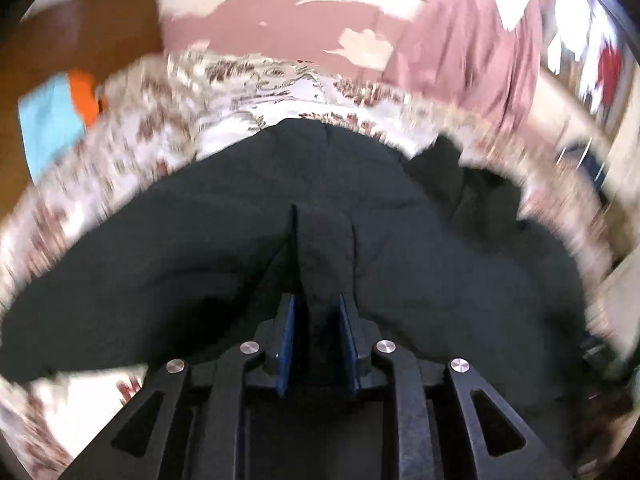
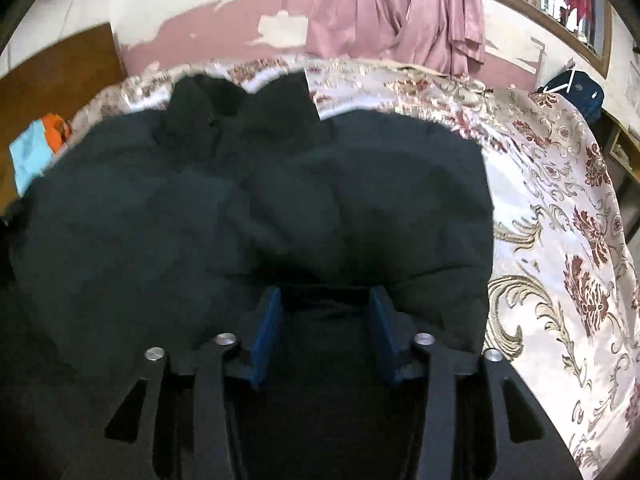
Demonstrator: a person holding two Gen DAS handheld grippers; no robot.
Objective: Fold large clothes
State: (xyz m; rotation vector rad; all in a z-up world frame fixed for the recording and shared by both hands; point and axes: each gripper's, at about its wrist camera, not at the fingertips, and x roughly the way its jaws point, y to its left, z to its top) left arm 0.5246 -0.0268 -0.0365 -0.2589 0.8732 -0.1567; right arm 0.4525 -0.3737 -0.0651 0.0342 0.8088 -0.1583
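- A dark padded jacket [image 2: 248,200] lies spread on a bed whose bedspread [image 2: 560,216] is white with red flowers and gold scrolls.
- In the right wrist view the jacket covers most of the bed's left and middle; the bedspread shows bare to the right of it.
- The left gripper [image 1: 322,236] points down at the jacket. A fold of the dark cloth stands up between its two blue pads, which sit narrowly apart. The picture is blurred, and I cannot tell whether the pads press on the fold or merely flank it.
- The right gripper [image 2: 326,296] has its blue pads set well apart, slack, at the jacket's near edge. Dark cloth lies in the gap, but the pads do not squeeze it.
- A pink curtain [image 2: 400,12] hangs on the wall behind the bed; the wall's pink paint is peeling.
- At the far left, beside the bed, lie a light blue cloth [image 2: 28,152] and an orange thing [image 2: 54,130], touching each other.
- A dark blue bag [image 2: 576,88] sits past the bed's far right corner.
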